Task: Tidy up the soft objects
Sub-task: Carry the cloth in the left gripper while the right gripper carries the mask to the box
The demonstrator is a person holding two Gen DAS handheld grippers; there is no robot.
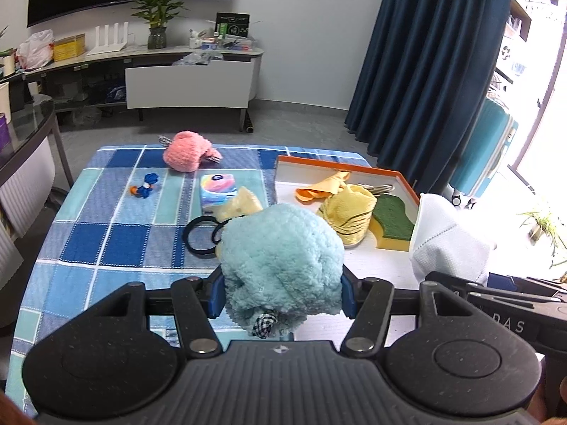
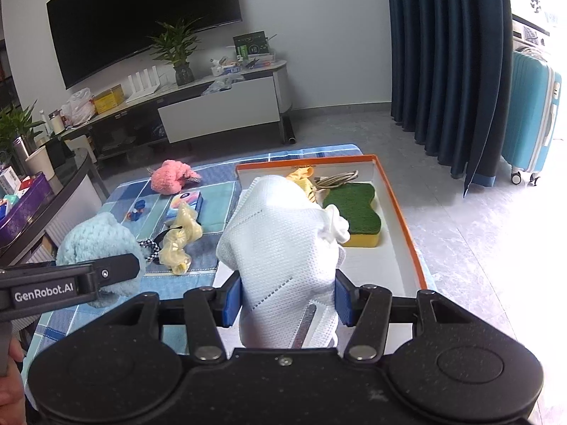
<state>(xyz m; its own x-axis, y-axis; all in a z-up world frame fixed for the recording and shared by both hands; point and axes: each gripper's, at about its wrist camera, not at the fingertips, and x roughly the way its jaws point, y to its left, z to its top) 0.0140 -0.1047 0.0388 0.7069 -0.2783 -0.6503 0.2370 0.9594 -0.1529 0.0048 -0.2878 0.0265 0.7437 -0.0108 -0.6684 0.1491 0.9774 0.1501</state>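
Pinching one fluffy light-blue plush ball [image 1: 281, 265], the left hand-held gripper [image 1: 283, 295] is held above the tabletop [image 1: 106, 241]; one white mesh cloth [image 2: 283, 248] is clamped by the right hand-held gripper [image 2: 287, 301] over one orange-rimmed box [image 2: 407, 241].

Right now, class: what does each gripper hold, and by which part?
Left gripper: fluffy blue scrunchie, pinched at its near end. Right gripper: white face mask, by its lower end.

Blue fluffy toy [image 1: 280, 265] and white mask [image 2: 283, 248] (both clamped)
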